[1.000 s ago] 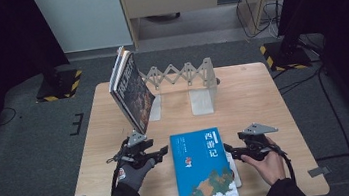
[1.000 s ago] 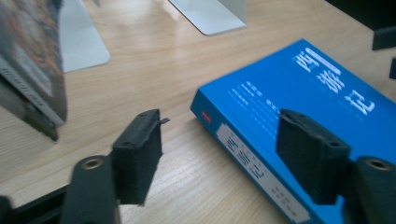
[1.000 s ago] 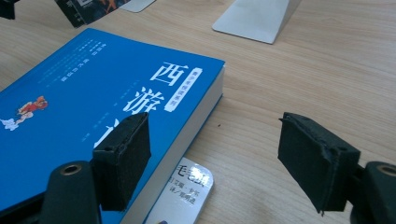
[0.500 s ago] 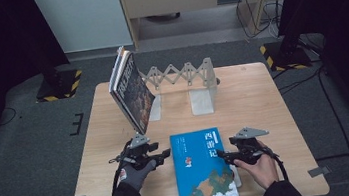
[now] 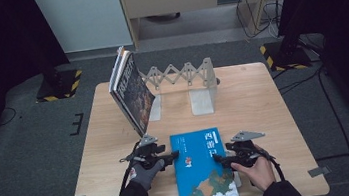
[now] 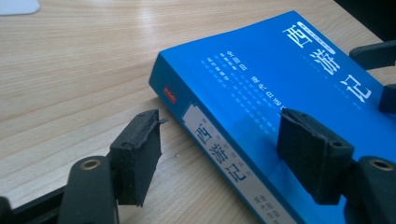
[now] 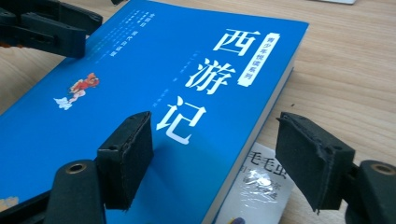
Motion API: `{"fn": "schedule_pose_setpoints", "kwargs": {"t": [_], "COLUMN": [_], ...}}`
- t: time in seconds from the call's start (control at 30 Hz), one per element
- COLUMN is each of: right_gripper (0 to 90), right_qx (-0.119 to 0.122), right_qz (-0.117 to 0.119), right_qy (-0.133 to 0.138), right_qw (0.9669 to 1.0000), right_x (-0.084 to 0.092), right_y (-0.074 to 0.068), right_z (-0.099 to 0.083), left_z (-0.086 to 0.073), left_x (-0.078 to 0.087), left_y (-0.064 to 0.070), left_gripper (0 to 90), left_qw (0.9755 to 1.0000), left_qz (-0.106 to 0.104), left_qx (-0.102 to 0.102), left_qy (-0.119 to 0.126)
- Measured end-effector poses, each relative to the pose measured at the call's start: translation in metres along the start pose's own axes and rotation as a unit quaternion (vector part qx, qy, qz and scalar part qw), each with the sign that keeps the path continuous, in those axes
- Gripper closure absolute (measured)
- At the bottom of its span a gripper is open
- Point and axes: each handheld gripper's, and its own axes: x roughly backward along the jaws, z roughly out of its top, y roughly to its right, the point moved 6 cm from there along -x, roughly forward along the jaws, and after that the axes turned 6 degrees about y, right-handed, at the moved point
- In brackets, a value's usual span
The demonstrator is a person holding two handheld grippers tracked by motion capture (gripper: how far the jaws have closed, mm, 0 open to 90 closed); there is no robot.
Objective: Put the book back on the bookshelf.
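The blue book [image 5: 202, 167] lies flat and closed on the tabletop [image 5: 275, 111], at its near edge, front cover up. The cover bears large white Chinese characters, a small cartoon figure and a picture along its lower part. Its blue spine, with a white label, faces left. A thinner white booklet [image 7: 259, 186] peeks from under its right edge.

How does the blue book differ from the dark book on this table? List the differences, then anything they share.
1. Pose: the blue book lies flat on the table; the dark book stands tilted against the rack.
2. Colour: the blue book's cover is bright blue with white characters; the dark book's cover is dark.
3. Place: the blue book lies at the near edge between the two grippers; the dark book stands farther back, left.
Shared: both are closed.
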Motion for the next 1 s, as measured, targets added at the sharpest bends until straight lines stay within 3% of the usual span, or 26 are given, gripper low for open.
{"fn": "schedule_pose_setpoints", "kwargs": {"t": [0.1,0.3,0.7,0.83,1.0], "right_gripper": [27.6,27.5,28.5,28.2,27.8], "right_qx": [-0.004,-0.021,-0.035,-0.045,-0.051], "right_qz": [0.004,0.012,0.021,0.023,0.023], "right_qy": [0.001,0.0,0.001,0.0,0.003], "right_qw": [1.0,0.9997,0.9992,0.9987,0.9984], "right_x": [-0.002,-0.004,-0.006,-0.007,-0.008], "right_y": [-0.001,-0.002,-0.002,-0.002,-0.002], "right_z": [-0.001,-0.002,-0.004,-0.004,-0.004], "left_z": [-0.002,-0.006,-0.01,-0.013,-0.013], "left_x": [-0.003,-0.011,-0.019,-0.023,-0.024], "left_y": [0.003,0.009,0.011,0.01,0.009], "left_gripper": [27.9,24.3,13.3,9.4,7.6], "left_qw": [0.9998,0.9992,0.9985,0.9972,0.997], "left_qz": [-0.014,-0.031,-0.034,-0.043,-0.044], "left_qx": [0.015,0.023,0.039,0.058,0.059], "left_qy": [0.001,0.006,0.019,0.02,0.022]}}
